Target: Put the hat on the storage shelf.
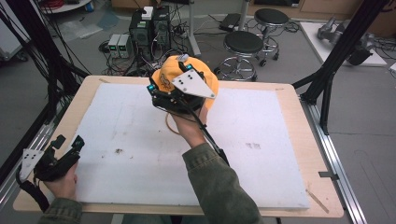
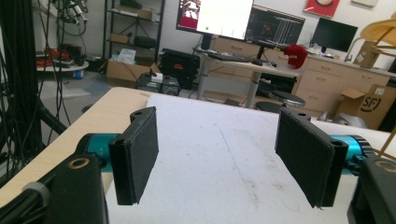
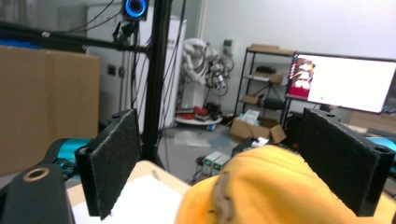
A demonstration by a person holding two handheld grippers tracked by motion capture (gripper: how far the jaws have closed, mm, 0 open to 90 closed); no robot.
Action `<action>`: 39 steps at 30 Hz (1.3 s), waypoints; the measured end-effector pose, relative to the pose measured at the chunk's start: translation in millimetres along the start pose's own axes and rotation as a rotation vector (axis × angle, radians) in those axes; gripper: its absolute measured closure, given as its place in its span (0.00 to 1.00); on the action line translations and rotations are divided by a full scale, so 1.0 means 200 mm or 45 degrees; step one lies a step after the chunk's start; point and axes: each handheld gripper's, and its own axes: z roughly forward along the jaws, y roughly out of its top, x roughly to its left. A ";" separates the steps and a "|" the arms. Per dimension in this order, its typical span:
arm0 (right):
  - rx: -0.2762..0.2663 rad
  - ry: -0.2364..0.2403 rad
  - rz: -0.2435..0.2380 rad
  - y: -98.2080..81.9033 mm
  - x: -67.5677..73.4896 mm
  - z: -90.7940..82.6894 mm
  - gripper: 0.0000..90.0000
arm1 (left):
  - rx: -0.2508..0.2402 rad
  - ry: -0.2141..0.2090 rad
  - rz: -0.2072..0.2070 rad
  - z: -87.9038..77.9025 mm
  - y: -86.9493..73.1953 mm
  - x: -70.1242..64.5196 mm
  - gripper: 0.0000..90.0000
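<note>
The cap (image 1: 164, 77), orange-yellow with a dark drawing on its side, sits at the far edge of the white pad (image 1: 116, 126), near the middle of the table's (image 1: 299, 112) back rim. From above, your right gripper (image 1: 161, 93) covers much of it, its grey plate and your hand hiding the near half, so you cannot tell there whether the pads touch the cloth. The right gripper view settles it: the cap (image 3: 261, 191) bulges up between the two black pads, which stand wide apart and clear of it, so this gripper (image 3: 233, 163) is released, with nothing gripped. That view also shows a seam on the crown, blurred. Your left gripper (image 1: 67, 142) rests at the near left corner of the table, well apart from the cap, held in your left hand (image 1: 63, 184). Its own view shows the jaws spread wide over bare pad (image 2: 219, 158) with nothing between them, so it (image 2: 217, 154) is released too. Past the table's far edge that view takes in a desk with monitors (image 2: 215, 16); the high view instead shows two stools (image 1: 243, 44) on the floor behind the table.
</note>
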 end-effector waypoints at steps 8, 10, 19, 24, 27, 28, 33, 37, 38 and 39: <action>-0.060 -0.097 0.043 0.02 -0.16 -0.20 0.14 | 0.003 -0.012 0.025 0.00 0.00 -0.02 0.34; -0.059 -0.129 0.043 0.01 -0.19 -0.25 0.14 | 0.006 -0.017 0.033 0.00 0.00 -0.03 0.34; -0.056 -0.271 0.079 -0.05 -0.39 -0.50 0.14 | 0.008 -0.032 0.050 0.01 0.00 -0.06 0.34; -0.043 -0.333 0.110 -0.08 -0.48 -0.60 0.14 | 0.010 -0.022 0.053 0.00 0.00 -0.05 0.34; -0.025 -0.373 0.106 -0.11 -0.51 -0.66 0.14 | 0.006 -0.015 0.050 0.00 0.00 -0.05 0.34; -0.022 -0.382 0.107 -0.12 -0.52 -0.67 0.14 | 0.004 -0.012 0.048 0.00 0.00 -0.04 0.34; 0.019 -0.428 0.118 -0.18 -0.58 -0.76 0.14 | 0.003 -0.005 0.045 -0.01 0.00 -0.04 0.34; 0.026 -0.453 0.128 -0.21 -0.61 -0.81 0.14 | 0.001 -0.004 0.041 -0.01 0.00 -0.04 0.34; 0.031 -0.456 0.124 -0.21 -0.62 -0.82 0.14 | 0.001 -0.004 0.040 -0.01 0.00 -0.04 0.34; 0.033 -0.459 0.122 -0.21 -0.62 -0.83 0.14 | 0.003 -0.003 0.039 -0.01 0.00 -0.04 0.34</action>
